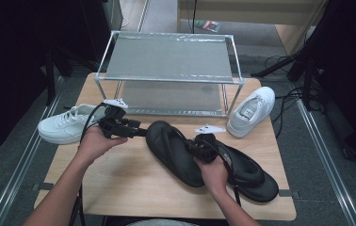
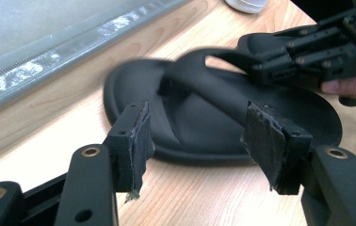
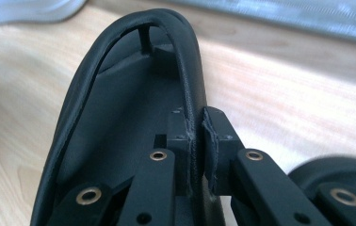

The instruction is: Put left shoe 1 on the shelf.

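Left gripper (image 1: 141, 132) points toward 3 o'clock, jaws spread wide. Right gripper (image 1: 198, 143) points toward 10 o'clock, jaws pinched together; both forearms enter from 6 o'clock.

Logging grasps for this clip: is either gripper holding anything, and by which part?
The right gripper is shut on the strap of the left black flip-flop. The left gripper is open, holding nothing.

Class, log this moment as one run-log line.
right gripper: shut on flip-flop strap | left gripper: open, facing flip-flop | table
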### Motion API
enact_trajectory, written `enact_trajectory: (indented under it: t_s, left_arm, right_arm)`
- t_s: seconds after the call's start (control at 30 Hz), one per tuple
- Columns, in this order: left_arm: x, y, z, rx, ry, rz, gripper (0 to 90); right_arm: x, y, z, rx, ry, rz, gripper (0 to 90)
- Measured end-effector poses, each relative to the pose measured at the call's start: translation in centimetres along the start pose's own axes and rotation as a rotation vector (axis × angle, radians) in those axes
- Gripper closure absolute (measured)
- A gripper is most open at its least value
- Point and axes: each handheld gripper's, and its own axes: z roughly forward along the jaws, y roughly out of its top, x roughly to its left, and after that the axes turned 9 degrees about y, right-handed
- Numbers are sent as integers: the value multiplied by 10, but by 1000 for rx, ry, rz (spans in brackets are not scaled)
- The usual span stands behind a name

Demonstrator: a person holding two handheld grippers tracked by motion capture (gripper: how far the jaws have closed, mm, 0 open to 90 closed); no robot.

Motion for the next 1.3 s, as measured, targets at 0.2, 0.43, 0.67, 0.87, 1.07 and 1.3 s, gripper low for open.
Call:
enact_trajectory:
  t_s: [0.2, 0.43, 0.67, 0.87, 1.07, 1.3]
  left_arm:
    - [-1, 0, 0, -1, -6, 4, 413]
    - [-1, 1, 0, -2, -9, 8, 410]
    - [-1, 0, 1, 12, 2, 14, 409]
    - [-1, 0, 0, 5, -7, 17, 408]
    - [-1, 0, 1, 4, -6, 18, 409]
    - [0, 0, 1, 6, -8, 23, 408]
  right_arm:
    - [-7, 22, 6, -32, -5, 25, 833]
    - [-23, 50, 28, -44, -76, 39, 832]
    - [-30, 63, 49, -62, -114, 76, 829]
    - [-42, 71, 65, -94, -105, 119, 823]
    - [-48, 72, 74, -103, -107, 152, 825]
    - [-46, 74, 78, -101, -111, 136, 742]
